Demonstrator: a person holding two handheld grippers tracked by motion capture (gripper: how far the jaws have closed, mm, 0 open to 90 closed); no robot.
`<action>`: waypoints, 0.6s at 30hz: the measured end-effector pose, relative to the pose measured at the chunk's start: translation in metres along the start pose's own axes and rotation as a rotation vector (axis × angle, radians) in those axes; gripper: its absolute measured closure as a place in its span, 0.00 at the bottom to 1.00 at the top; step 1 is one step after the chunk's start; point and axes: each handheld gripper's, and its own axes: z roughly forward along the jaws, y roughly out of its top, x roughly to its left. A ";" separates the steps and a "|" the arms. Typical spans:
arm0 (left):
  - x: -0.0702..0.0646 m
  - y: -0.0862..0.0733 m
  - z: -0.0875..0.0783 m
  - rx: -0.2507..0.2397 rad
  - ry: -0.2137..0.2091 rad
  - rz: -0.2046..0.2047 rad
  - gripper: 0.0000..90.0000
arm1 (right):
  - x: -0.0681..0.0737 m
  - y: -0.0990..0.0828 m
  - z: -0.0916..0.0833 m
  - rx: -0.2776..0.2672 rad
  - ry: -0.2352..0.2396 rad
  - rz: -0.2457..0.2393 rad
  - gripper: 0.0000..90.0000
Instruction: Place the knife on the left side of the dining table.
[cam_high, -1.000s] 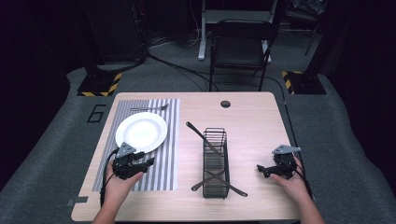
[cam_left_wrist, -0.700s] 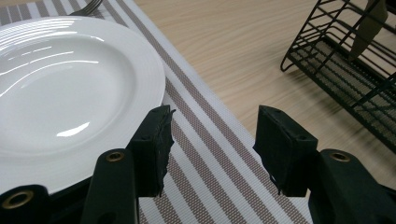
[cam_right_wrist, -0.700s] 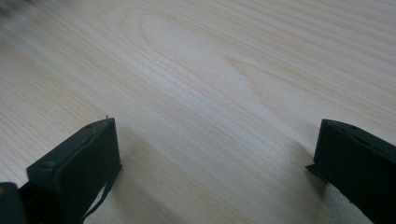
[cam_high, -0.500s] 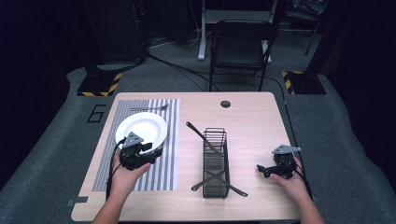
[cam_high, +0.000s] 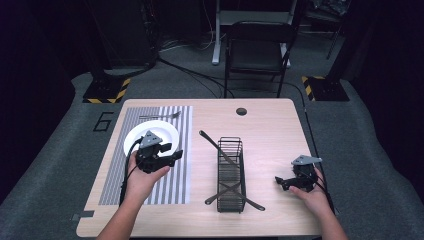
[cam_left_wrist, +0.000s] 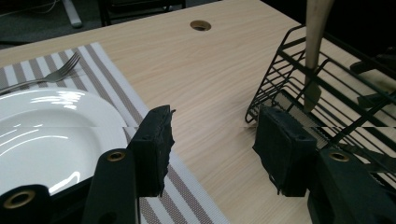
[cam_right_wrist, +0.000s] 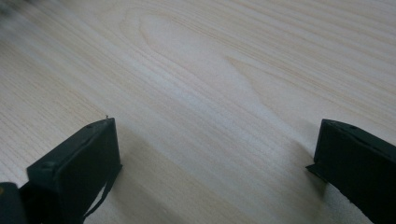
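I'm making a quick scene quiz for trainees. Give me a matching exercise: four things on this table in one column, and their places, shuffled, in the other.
Things:
1. white plate
2. fork
3. black wire rack
4. round hole

Places:
A. in the bare wood near the table's far edge
B. mid-table, with long utensils lying across it
C. on the striped mat, beyond the plate
D. on the striped mat, partly under the left gripper

Pairs: 1-D, 2-C, 3-B, 4-A

Bare wood beside rack (cam_high: 230, 175) (utensils (cam_high: 220, 153) protrude).
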 end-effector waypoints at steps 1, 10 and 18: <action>-0.002 0.004 0.000 -0.012 -0.007 -0.005 0.52 | 0.000 0.000 0.000 0.000 0.000 0.000 0.00; -0.015 0.024 0.000 -0.050 -0.033 -0.001 0.56 | 0.000 0.000 0.000 0.001 0.001 -0.001 0.00; -0.025 0.039 0.004 -0.063 -0.050 0.024 0.57 | 0.000 0.000 0.000 0.000 0.000 0.000 0.00</action>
